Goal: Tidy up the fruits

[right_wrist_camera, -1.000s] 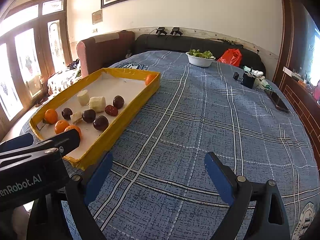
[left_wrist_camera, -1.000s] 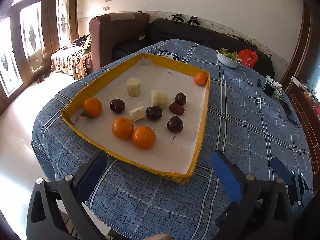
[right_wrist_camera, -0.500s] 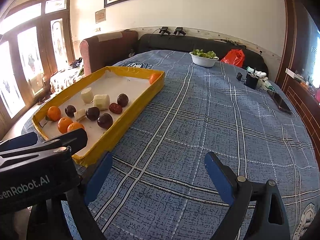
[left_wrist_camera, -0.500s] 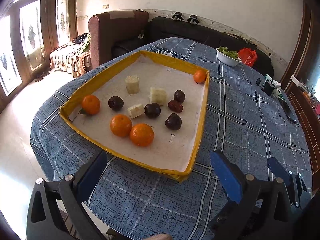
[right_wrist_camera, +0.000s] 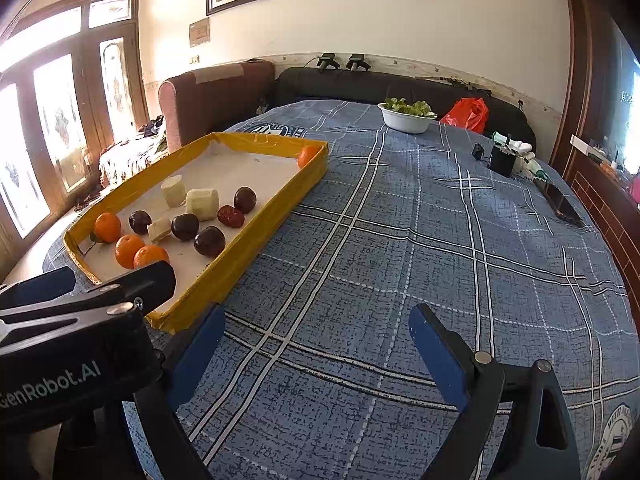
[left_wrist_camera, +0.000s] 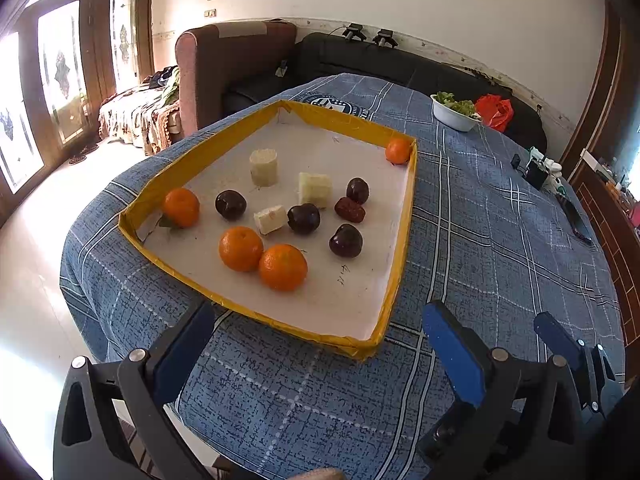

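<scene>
A yellow-rimmed tray (left_wrist_camera: 402, 240) (right_wrist_camera: 264, 236) lies on the blue checked cloth. Inside it are several oranges, such as the front pair (left_wrist_camera: 283, 267) (right_wrist_camera: 151, 257), one at the left wall (left_wrist_camera: 181, 207) and one in the far right corner (left_wrist_camera: 398, 150) (right_wrist_camera: 307, 156). Dark plums (left_wrist_camera: 345, 241) (right_wrist_camera: 209, 241), a red date (left_wrist_camera: 349, 209) (right_wrist_camera: 231, 216) and pale cut chunks (left_wrist_camera: 315, 189) (right_wrist_camera: 202, 204) fill the middle. My left gripper (left_wrist_camera: 316, 340) hovers open before the tray's near edge. To the tray's right, my right gripper (right_wrist_camera: 316, 340) is open over bare cloth. Neither holds anything.
A white bowl of greens (right_wrist_camera: 407, 117) and a red bag (right_wrist_camera: 466, 114) sit at the table's far end. Small dark devices (right_wrist_camera: 502, 159) and a phone (right_wrist_camera: 562, 205) lie along the right edge. A sofa (left_wrist_camera: 400, 64) and armchair (left_wrist_camera: 228, 68) stand beyond the table.
Both grippers have drifted slightly, so the tray sits a little nearer and lower in view. Fruit has not moved and both grippers stay open.
</scene>
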`<move>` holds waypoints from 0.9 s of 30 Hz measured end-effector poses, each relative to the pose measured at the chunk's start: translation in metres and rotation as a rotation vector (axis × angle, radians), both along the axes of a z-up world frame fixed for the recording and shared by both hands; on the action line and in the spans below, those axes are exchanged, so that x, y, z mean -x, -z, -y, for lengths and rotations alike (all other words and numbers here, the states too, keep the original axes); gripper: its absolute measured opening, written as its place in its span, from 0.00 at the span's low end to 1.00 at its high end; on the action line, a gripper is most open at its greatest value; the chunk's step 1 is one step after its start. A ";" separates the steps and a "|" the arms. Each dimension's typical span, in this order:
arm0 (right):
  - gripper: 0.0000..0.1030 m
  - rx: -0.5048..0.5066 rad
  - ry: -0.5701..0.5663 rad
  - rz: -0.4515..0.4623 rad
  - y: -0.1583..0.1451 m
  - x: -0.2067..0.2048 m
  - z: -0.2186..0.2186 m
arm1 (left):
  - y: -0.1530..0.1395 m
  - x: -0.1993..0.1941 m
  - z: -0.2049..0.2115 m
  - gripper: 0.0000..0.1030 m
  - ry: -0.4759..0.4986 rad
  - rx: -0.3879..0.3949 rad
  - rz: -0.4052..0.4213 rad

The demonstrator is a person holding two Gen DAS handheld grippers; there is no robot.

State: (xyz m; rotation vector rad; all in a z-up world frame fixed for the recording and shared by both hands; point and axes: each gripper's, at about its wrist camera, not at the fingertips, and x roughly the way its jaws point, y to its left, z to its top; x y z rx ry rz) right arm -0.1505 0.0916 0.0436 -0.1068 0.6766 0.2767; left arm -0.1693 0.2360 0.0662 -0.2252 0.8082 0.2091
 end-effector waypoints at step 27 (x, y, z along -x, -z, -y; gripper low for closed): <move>0.93 -0.010 -0.032 0.058 -0.025 -0.014 0.003 | -0.032 -0.013 0.005 1.00 -0.020 -0.067 0.051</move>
